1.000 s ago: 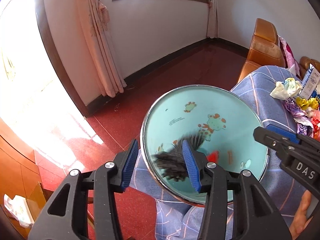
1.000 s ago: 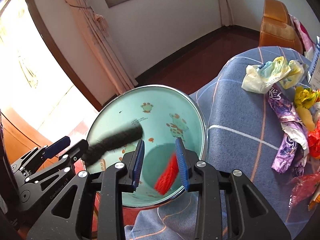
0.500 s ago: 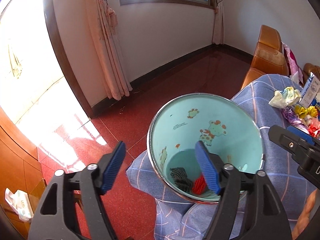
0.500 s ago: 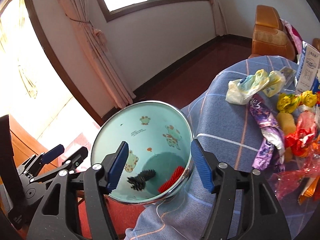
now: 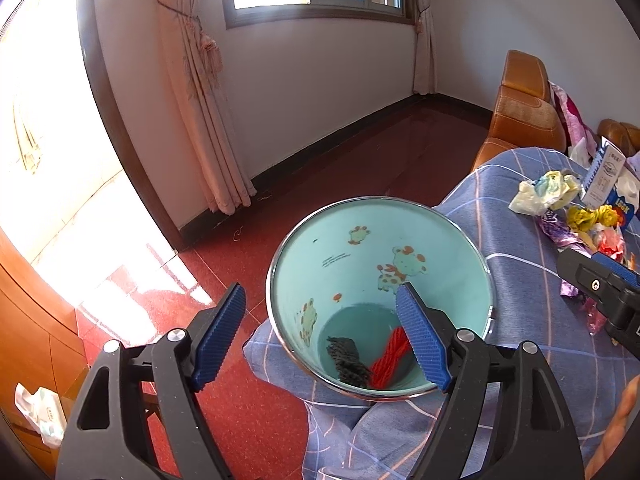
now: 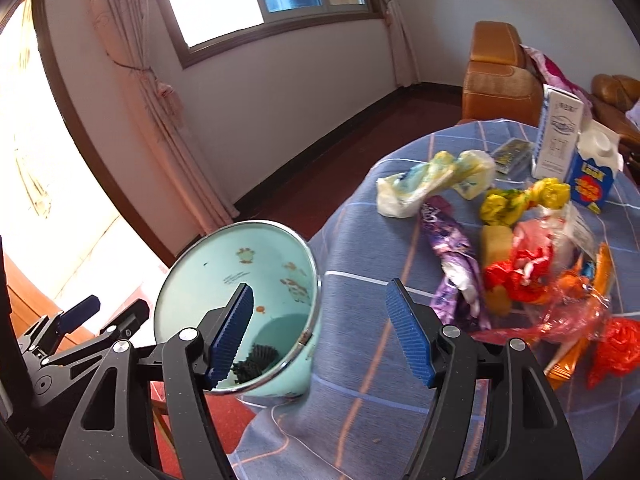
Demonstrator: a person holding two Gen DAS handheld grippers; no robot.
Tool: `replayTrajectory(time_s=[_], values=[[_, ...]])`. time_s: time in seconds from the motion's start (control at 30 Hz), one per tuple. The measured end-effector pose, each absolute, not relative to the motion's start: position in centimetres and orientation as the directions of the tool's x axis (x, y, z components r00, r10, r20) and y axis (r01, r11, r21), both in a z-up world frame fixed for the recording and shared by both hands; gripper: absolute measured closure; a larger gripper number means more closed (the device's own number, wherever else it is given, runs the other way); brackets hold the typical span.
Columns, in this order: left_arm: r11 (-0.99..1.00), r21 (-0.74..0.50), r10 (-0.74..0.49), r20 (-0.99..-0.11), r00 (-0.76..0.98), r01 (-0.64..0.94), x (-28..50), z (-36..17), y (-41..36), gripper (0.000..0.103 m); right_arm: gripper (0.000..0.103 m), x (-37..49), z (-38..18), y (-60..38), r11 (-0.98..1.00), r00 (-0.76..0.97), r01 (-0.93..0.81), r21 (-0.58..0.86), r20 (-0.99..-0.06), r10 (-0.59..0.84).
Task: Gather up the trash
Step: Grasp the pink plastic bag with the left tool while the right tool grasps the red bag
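Trash (image 5: 370, 354) inside bucket (image 5: 440, 236) beneath left hand-held gripper (image 5: 320, 338) (both grippers spread, empty).

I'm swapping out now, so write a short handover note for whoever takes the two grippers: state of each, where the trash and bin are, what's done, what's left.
Left gripper: open, holding nothing, above the bin.
Right gripper: open, holding nothing, between the bin and the trash pile.
Bin: stands at the edge of the cloth-covered table.
Done: a dark piece and a red piece lie at the bin's bottom.
Left: wrappers, bags and two cartons on the cloth. The purple wrapper looks closest to the right gripper.
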State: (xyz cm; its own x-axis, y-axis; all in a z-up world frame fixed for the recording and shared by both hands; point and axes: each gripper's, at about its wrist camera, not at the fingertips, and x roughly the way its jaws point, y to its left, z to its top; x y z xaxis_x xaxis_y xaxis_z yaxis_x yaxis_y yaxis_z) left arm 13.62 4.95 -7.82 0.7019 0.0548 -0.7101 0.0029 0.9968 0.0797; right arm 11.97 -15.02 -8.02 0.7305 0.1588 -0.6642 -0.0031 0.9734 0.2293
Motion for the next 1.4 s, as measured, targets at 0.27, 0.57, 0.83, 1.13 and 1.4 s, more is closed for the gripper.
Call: replayTrajectory(time_s=[0.27, 0.57, 0.83, 1.13, 1.4], values=[[0.995, 0.088, 0.029, -0.703, 0.711, 0.046, 12.7, -7.3, 3.0, 0.026, 0.035, 10.7, -8.1, -17.1, 0.972, 0.742, 0.049, 0.23, -0.66, 0.119], [0.992, 0.102, 0.02, -0.695, 0.718, 0.071, 11.9, -6.7, 1.5, 0.026, 0.035, 9.7, -8.0, -18.8, 0.967, 0.748, 0.083, 0.241, -0.656, 0.1], [0.99, 0.112, 0.016, -0.691, 0.723, 0.085, 11.4, -6.4, 0.6, 0.026, 0.035, 9.1, -7.9, -19.1, 0.964, 0.753, 0.088, 0.249, -0.65, 0.099], [0.98, 0.105, -0.047, -0.699, 0.714, 0.168, 10.6, -6.9, -2.2, 0.026, 0.035, 7.3, -7.4, -22.5, 0.959, 0.773, 0.17, 0.225, -0.635, 0.011], [0.949, 0.084, -0.157, -0.713, 0.684, 0.305, 9.8, -8.2, -7.3, 0.026, 0.035, 3.4, -8.2, -29.0, 0.93, 0.749, 0.324, 0.173, -0.648, -0.14]])
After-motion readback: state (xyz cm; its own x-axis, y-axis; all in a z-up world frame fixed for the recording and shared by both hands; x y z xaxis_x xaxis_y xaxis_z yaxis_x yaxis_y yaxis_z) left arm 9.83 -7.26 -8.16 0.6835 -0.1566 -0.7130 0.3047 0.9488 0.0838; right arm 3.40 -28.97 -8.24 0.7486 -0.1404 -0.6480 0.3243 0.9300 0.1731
